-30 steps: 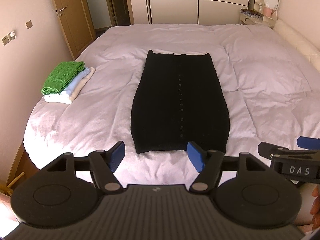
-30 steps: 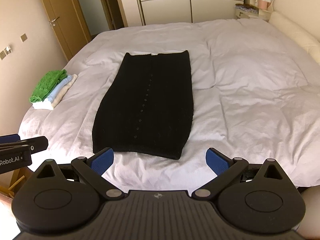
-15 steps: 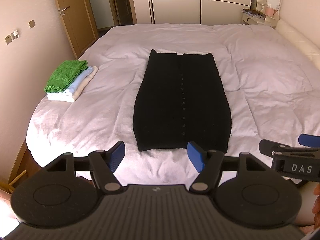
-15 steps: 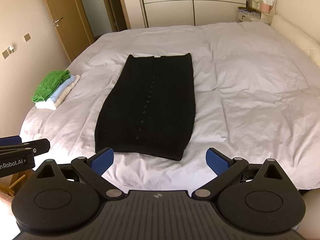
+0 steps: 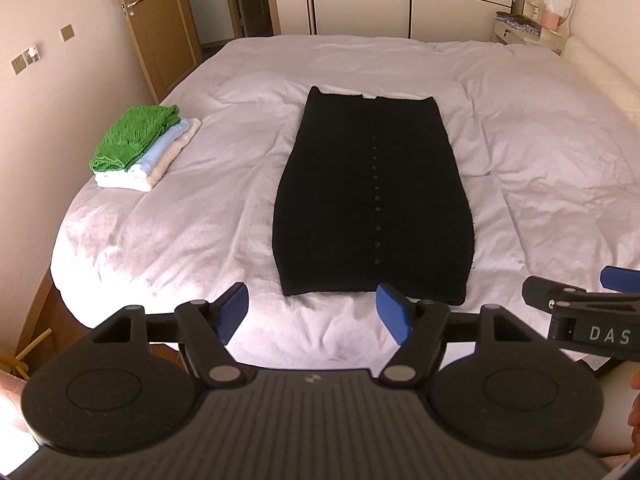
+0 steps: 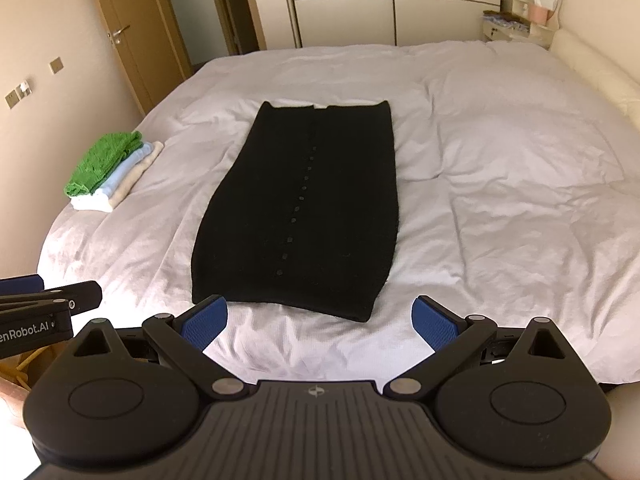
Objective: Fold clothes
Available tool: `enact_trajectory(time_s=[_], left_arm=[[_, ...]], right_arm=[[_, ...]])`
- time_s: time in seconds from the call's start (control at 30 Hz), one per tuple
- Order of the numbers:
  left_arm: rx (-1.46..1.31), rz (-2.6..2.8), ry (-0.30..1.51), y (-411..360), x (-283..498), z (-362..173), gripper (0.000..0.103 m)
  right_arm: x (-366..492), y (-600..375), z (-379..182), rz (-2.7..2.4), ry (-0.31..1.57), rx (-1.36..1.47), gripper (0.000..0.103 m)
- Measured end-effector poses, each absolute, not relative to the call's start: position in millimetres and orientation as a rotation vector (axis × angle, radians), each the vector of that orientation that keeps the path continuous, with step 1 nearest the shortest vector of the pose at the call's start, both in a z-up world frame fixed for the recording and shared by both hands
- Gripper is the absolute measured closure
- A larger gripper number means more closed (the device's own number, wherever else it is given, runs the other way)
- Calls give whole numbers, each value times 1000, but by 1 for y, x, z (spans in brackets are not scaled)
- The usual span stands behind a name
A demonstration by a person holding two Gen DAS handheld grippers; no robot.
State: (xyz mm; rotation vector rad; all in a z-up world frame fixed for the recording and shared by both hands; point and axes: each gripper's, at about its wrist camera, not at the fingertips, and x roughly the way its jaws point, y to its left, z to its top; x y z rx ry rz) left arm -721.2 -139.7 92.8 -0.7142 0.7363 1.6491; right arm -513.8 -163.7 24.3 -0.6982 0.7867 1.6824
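A long black buttoned garment (image 5: 372, 200) lies flat on the white bed (image 5: 200, 220), lengthwise away from me; it also shows in the right wrist view (image 6: 304, 208). My left gripper (image 5: 312, 314) is open and empty, just short of the garment's near hem. My right gripper (image 6: 318, 320) is open wider and empty, near the same hem. Each gripper shows at the edge of the other's view: the right gripper (image 5: 580, 312) and the left gripper (image 6: 40, 308).
A stack of folded clothes (image 5: 140, 148), green on top, sits at the bed's left edge, also in the right wrist view (image 6: 108, 172). A wooden door (image 5: 156, 28) and wall are left. Wardrobes (image 5: 400, 0) stand behind. A padded headboard (image 5: 600, 72) is right.
Both grippers have moved forward a little toward the garment's near hem. Their jaws stay open. The garment has not moved.
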Motion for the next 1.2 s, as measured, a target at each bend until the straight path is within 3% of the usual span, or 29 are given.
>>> enact_trajectory(time_s=[0.37,0.77,0.97,1.2], left_arm=[[-772,1598,796,-87,-756,55,35],[-579,1432,996,-49,-781,-44,36],[-313,1316,1177,-47,-777,-115,36],[52,1190,1360,-42,-774,-195,36]], right_arm=[[-536,-124,-2,1625,852,-759,2],[-524,-92,-78,1503,902,-792,2],[-540,-97,-126,1558,725,-891,3],[-578,-100,-195,1633,271,-1160,16]])
